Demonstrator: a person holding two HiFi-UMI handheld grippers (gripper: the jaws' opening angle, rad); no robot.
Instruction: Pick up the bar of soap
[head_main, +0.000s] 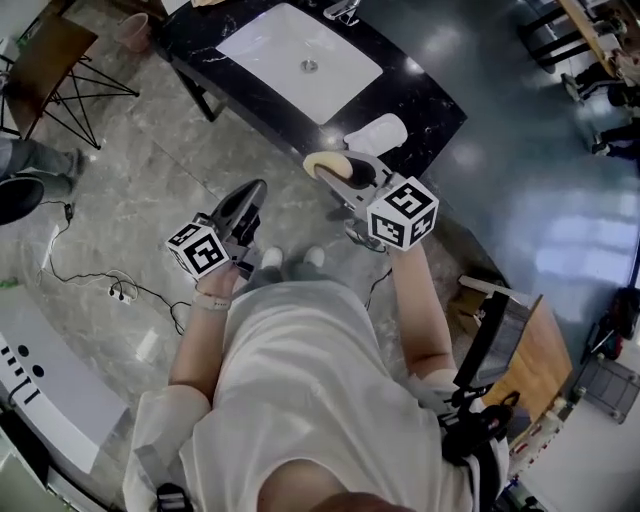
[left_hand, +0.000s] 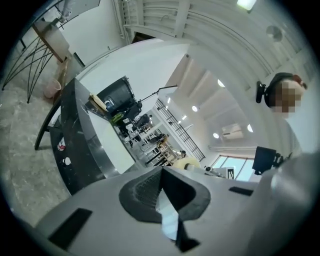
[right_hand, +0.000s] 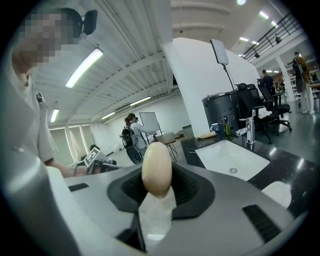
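The bar of soap (head_main: 325, 164) is a cream oval, held in the air in front of me over the floor, just off the near edge of the black counter (head_main: 425, 105). My right gripper (head_main: 338, 172) is shut on it. In the right gripper view the bar of soap (right_hand: 156, 167) stands upright between the pads, its top poking above them. My left gripper (head_main: 250, 200) hangs lower left of the right one, apart from the soap, its jaws together with nothing between them. In the left gripper view the soap (left_hand: 187, 162) shows small beyond the left gripper (left_hand: 160, 175).
A white sink basin (head_main: 300, 55) is set in the counter, with a faucet (head_main: 343, 10) behind it and a white rounded object (head_main: 378, 133) at the near corner. A chair (head_main: 50, 60) stands far left, cables (head_main: 115, 290) lie on the floor, and a wooden box (head_main: 535, 360) stands at the right.
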